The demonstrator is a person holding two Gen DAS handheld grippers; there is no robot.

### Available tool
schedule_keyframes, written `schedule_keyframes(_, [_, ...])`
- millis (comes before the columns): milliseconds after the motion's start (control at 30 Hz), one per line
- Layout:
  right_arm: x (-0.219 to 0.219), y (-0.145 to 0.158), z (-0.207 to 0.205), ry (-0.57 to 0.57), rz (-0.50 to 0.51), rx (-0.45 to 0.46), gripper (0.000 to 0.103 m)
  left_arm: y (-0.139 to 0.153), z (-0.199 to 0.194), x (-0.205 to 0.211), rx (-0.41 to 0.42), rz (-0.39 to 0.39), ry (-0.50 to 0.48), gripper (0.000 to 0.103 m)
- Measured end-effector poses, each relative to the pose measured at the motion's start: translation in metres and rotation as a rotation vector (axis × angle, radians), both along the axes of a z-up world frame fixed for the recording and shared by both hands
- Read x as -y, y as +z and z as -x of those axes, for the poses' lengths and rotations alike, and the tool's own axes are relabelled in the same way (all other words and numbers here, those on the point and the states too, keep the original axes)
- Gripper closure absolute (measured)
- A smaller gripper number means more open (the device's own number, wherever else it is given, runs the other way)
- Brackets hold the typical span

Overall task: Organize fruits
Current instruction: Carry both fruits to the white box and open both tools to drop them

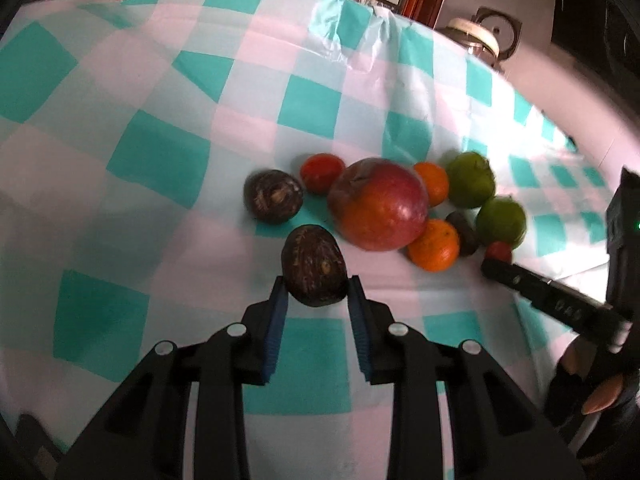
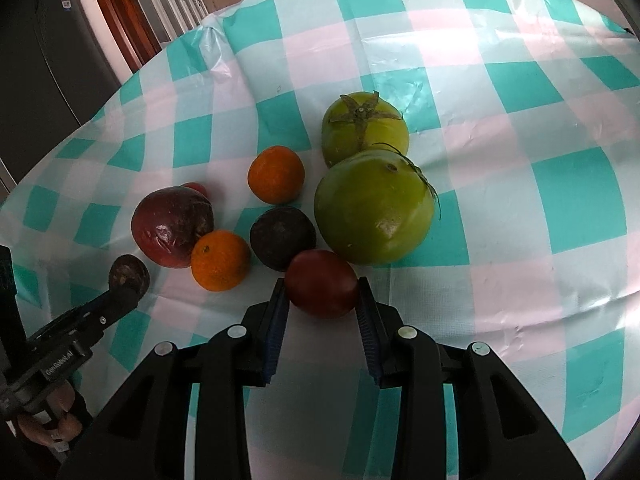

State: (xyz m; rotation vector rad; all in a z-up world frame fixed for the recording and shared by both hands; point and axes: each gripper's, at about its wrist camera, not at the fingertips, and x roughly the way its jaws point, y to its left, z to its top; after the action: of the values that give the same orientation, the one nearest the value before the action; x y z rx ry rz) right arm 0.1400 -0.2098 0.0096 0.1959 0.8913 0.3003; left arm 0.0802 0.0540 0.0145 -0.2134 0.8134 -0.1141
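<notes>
A pile of fruit lies on a green-and-white checked tablecloth (image 1: 160, 152). My left gripper (image 1: 317, 288) is shut on a dark brown passion fruit (image 1: 314, 270), seen in the right wrist view (image 2: 129, 274) too. Beyond it lie a second dark passion fruit (image 1: 273, 196), a big red apple (image 1: 378, 204), two oranges (image 1: 434, 245), two green tomatoes (image 1: 501, 221) and a small red tomato (image 1: 322, 172). My right gripper (image 2: 322, 292) is shut on a dark red tomato (image 2: 322, 282); it also shows at the right in the left wrist view (image 1: 498, 252). Behind it lie the green tomatoes (image 2: 374, 206), oranges (image 2: 220, 260), a dark passion fruit (image 2: 282, 238) and the apple (image 2: 172, 226).
The tablecloth (image 2: 520, 120) covers the whole table, with creases. A glass-lidded pot (image 1: 476, 40) stands beyond the far right edge. Wooden door frames (image 2: 116, 8) and a dark cabinet (image 2: 48, 60) stand past the table.
</notes>
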Motion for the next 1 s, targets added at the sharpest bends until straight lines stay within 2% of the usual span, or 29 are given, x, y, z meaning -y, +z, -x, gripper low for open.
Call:
schedule_keyframes(200, [0.012,0.000,0.001,-0.011,-0.083,-0.005,0.069,0.003,0.001,-0.005,0.019,0.042,0.001,0.072])
schedule_keyframes(333, [0.018,0.005,0.020,-0.060,-0.105,0.020,0.069,0.008,0.023,-0.011,0.036,0.094,-0.003,0.072])
schedule_keyframes(433, [0.010,0.006,0.054,-0.086,-0.087,0.008,0.069,0.013,0.047,-0.010,0.046,0.113,-0.034,0.072])
schedule_keyframes(533, [-0.005,0.010,0.099,-0.101,-0.025,0.007,0.069,0.021,0.077,-0.003,0.080,0.087,-0.077,0.072])
schedule_keyframes(633, [-0.013,0.013,0.134,-0.108,-0.028,0.020,0.069,0.024,0.102,0.004,0.100,0.072,-0.112,0.072])
schedule_keyframes(833, [-0.009,0.029,0.204,-0.111,-0.039,0.076,0.068,0.027,0.148,0.019,0.124,0.043,-0.161,0.072])
schedule_keyframes(1000, [0.004,0.044,0.266,-0.109,0.027,0.141,0.068,0.029,0.184,0.044,0.128,0.019,-0.235,0.072])
